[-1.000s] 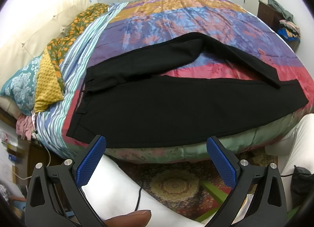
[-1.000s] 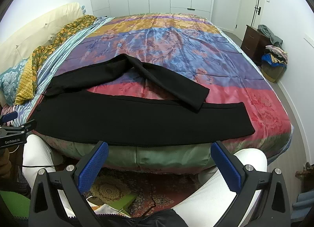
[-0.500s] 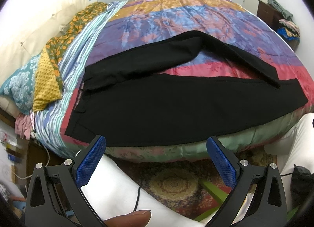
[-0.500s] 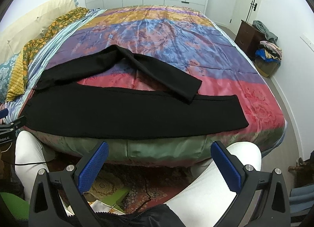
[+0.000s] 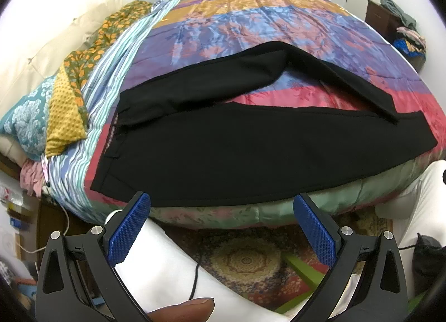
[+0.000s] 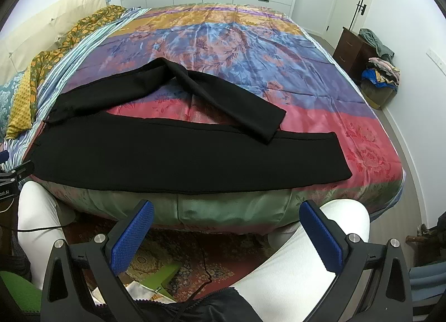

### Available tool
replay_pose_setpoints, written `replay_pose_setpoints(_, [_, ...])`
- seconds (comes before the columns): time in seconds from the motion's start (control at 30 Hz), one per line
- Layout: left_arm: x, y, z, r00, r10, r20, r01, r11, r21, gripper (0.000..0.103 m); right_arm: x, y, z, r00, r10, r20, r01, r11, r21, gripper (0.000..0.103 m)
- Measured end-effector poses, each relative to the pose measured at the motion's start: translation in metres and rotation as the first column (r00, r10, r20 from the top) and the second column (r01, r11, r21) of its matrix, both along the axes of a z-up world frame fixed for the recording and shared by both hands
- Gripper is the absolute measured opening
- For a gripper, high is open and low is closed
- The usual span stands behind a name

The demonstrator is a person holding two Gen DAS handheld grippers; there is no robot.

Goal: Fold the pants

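Observation:
Black pants [image 5: 223, 152] [image 6: 178, 160] lie spread on the colourful bedspread, waistband to the left, hems to the right. The near leg lies flat along the bed's front edge. The far leg arches up the bed and bends back down, its hem resting on the near leg's end [image 6: 264, 129]. My left gripper [image 5: 223, 227] hangs open below the bed's front edge, near the waist end, holding nothing. My right gripper [image 6: 227, 235] is open too, below the edge toward the hem end, also empty. The left gripper's tip [image 6: 14, 174] shows at the right wrist view's left edge.
Pillows [image 5: 64, 104] and a floral cloth lie at the bed's left end. A person's white-trousered legs [image 6: 292, 266] stand between the grippers and the bed, over a patterned rug [image 5: 245, 260]. A dark dresser [image 6: 351, 51] and a heap of clothes stand at the right wall.
Both grippers have drifted slightly closer to the bed and a little higher, so the pants fill more of each view. The pants have not moved and both grippers stay open.

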State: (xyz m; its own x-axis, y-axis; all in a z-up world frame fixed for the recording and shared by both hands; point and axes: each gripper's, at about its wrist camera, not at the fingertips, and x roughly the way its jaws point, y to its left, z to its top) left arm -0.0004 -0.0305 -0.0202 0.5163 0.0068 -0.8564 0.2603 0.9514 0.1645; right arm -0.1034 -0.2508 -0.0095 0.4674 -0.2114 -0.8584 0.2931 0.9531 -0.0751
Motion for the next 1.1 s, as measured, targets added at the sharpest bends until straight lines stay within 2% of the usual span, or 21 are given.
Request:
replay_pose_setpoints(0.8, [0.000, -0.008, -0.004, 1.000, 0.005, -0.019, -0.005, 1.000, 0.012, 0.102, 0.001, 0.005, 0.003, 0.996, 0.056, 0.063, -0.061, 0.995, 0.079, 0.103])
replay_pose_setpoints(0.83, [0.000, -0.008, -0.004, 1.000, 0.006, -0.015, -0.006, 1.000, 0.014, 0.102, 0.001, 0.004, 0.005, 0.995, 0.060, 0.078, -0.066, 0.994, 0.085, 0.103])
replay_pose_setpoints(0.93, [0.006, -0.007, 0.001, 0.999, 0.024, 0.041, -0.025, 0.999, 0.038, 0.102, -0.002, 0.000, 0.019, 0.977, 0.069, 0.201, -0.095, 0.988, 0.124, 0.103])
replay_pose_setpoints(1.0, [0.011, -0.006, 0.005, 0.997, 0.035, 0.064, -0.038, 0.999, 0.037, 0.102, -0.004, -0.005, 0.034, 0.934, 0.085, 0.346, -0.137, 0.982, 0.128, 0.103])
replay_pose_setpoints(1.07, [0.016, -0.005, 0.009, 0.997, 0.046, 0.069, -0.047, 0.999, 0.014, 0.102, 0.004, -0.012, 0.034, 0.898, 0.118, 0.425, -0.193, 0.972, 0.137, 0.103])
replay_pose_setpoints(1.1, [0.019, -0.006, 0.010, 0.996, 0.047, 0.070, -0.048, 0.999, 0.008, 0.102, 0.011, -0.016, 0.027, 0.900, 0.123, 0.418, -0.201, 0.968, 0.148, 0.103])
